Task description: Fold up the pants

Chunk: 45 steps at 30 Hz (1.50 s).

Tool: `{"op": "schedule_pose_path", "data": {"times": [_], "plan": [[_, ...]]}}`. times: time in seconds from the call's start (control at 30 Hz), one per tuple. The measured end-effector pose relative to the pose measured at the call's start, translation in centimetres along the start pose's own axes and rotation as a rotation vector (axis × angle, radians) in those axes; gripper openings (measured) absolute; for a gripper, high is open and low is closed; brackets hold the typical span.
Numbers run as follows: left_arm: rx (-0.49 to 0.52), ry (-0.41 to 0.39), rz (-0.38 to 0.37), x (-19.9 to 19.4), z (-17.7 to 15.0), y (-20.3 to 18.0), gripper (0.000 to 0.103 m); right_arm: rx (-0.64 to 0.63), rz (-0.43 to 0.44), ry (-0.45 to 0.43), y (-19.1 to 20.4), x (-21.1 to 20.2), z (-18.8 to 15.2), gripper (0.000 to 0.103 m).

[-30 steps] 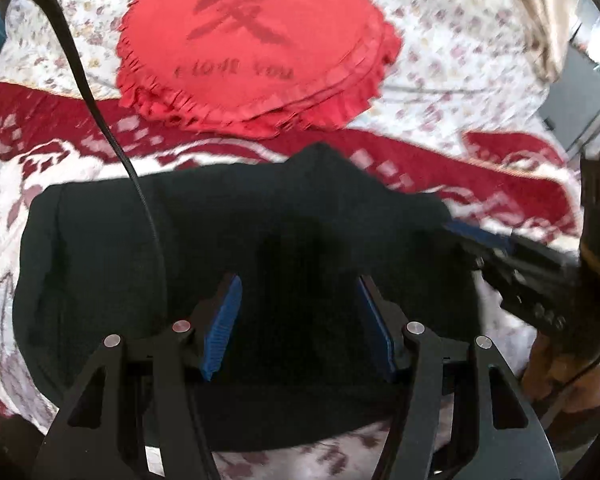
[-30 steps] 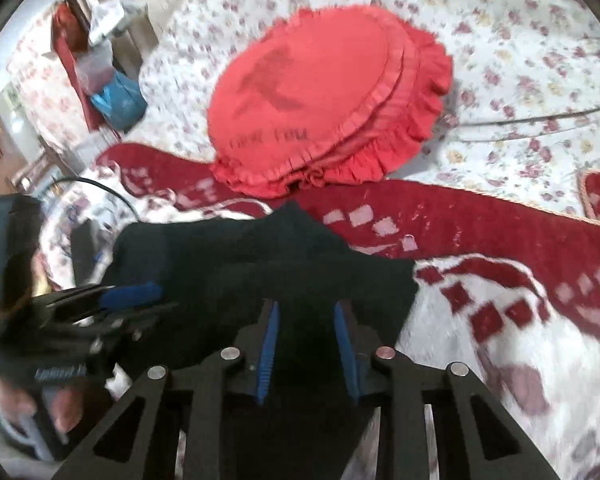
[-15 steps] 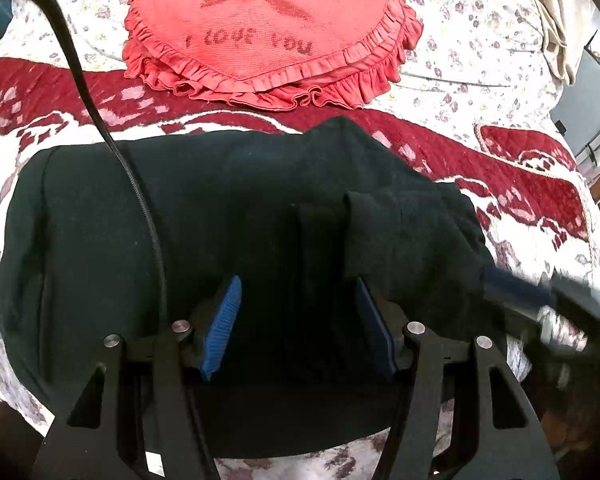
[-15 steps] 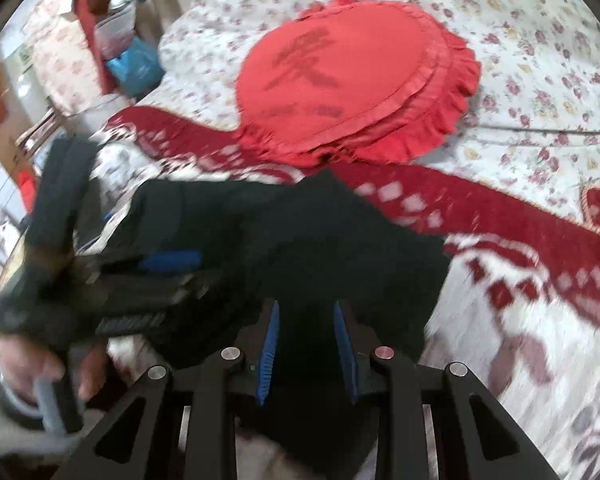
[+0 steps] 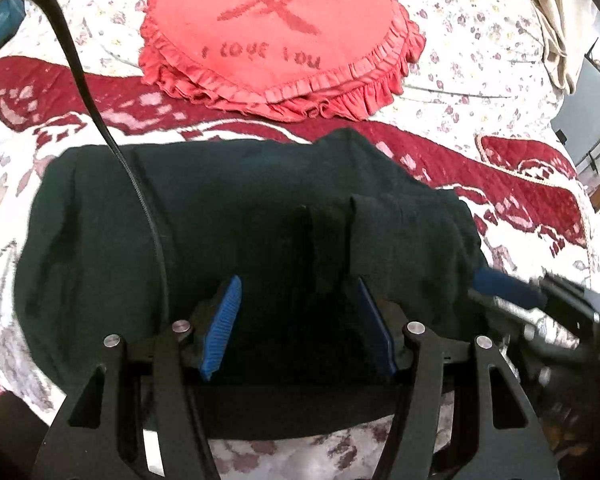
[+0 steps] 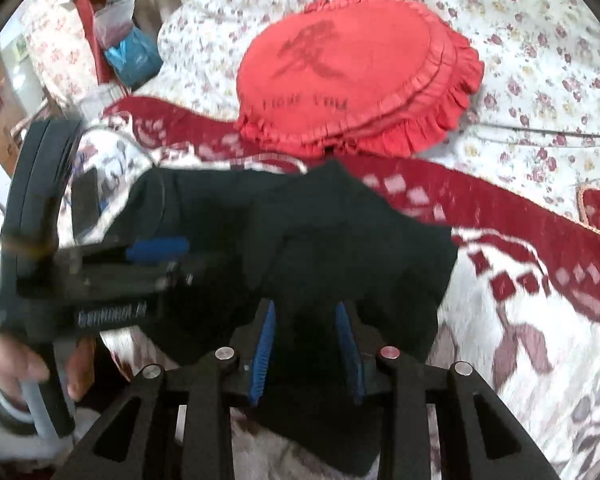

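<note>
The black pants (image 5: 228, 220) lie folded into a wide bundle on the bed. My left gripper (image 5: 296, 292) is open, its blue pads apart, hovering just over the near part of the pants. A raised fold (image 5: 400, 232) stands at the bundle's right. My right gripper (image 6: 305, 312) has its blue pads closed partway on a bunch of the pants (image 6: 340, 248) at their right end. The right gripper shows blurred at the right edge of the left wrist view (image 5: 512, 292). The left gripper (image 6: 156, 250) shows at the left of the right wrist view.
A red heart-shaped ruffled cushion (image 5: 284, 40) lies just beyond the pants on the floral bedspread (image 5: 480, 40). A red-and-white patterned blanket (image 5: 532, 184) is under the pants. A black cable (image 5: 100, 120) crosses the left side. Bags and furniture (image 6: 124, 48) stand beyond the bed's left.
Both grippers have drawn back and lifted slightly, so more of the cushion shows. The right gripper has kept its hold on the pants' right end. The left stayed open.
</note>
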<state>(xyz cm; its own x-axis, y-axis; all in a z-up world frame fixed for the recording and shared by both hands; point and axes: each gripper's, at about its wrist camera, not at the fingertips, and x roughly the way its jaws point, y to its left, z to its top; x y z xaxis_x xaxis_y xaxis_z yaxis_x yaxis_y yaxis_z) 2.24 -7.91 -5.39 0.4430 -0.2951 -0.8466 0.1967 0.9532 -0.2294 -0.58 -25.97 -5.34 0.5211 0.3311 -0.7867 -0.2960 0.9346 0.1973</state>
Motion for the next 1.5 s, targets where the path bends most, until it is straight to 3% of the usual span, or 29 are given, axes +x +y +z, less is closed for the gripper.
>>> {"op": "schedule_pose_path", "data": {"times": [0.37,0.5,0.9,1.1,1.23,1.5], "plan": [[-0.030,-0.038,0.035,-2.5,-0.4,1.7,0.059,-0.020,-0.009,0.017,1.7,4.5,3.1,0.035],[-0.056,-0.039,0.030,-3.1,-0.7,2.5,0.059,-0.002,0.006,0.062,1.5,7.2,3.3,0.043],[-0.131,-0.028,0.080,-4.0,-1.6,5.0,0.059,-0.024,0.029,-0.010,3.1,3.4,3.5,0.045],[-0.143,-0.023,0.079,-4.4,-1.9,5.3,0.059,-0.034,0.001,-0.027,3.8,3.1,3.5,0.048],[-0.169,-0.028,0.064,-4.9,-2.1,5.8,0.069,-0.040,-0.021,-0.023,4.1,3.3,3.4,0.049],[-0.229,-0.029,0.055,-6.1,-3.1,7.5,0.070,-0.074,-0.021,-0.020,5.2,3.3,3.5,0.050]]}}
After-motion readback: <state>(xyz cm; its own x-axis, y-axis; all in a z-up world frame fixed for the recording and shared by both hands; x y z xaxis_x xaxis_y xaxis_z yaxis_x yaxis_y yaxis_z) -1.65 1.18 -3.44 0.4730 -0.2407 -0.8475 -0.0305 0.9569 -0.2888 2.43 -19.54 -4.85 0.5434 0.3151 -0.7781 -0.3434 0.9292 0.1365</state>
